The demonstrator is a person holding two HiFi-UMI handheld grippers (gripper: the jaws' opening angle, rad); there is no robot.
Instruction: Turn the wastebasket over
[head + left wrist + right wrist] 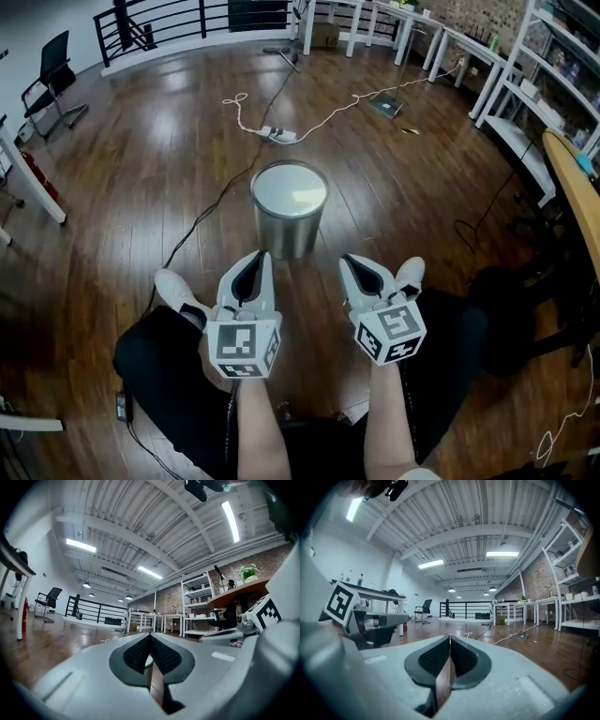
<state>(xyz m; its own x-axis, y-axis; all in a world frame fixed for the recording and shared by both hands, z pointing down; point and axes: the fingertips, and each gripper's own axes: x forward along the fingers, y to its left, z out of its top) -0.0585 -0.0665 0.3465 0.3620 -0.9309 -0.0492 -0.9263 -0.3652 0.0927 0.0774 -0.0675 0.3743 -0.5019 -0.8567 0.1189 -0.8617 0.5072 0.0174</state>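
A round metal wastebasket (289, 208) stands on the wooden floor with its flat closed end up, in the head view just beyond both grippers. My left gripper (255, 266) is held above my lap, a short way in front of the basket, jaws shut with nothing between them. My right gripper (361, 267) hangs beside it, also shut and empty. In the left gripper view the left gripper (149, 637) points level into the room, pads together. The right gripper (449, 639) in its own view likewise shows pads pressed together.
White and black cables (281, 131) trail over the floor beyond the basket. A black office chair (49, 84) stands far left, white desks (403, 28) and shelving (539, 75) at the back and right. A wooden table edge (577, 202) runs along the right.
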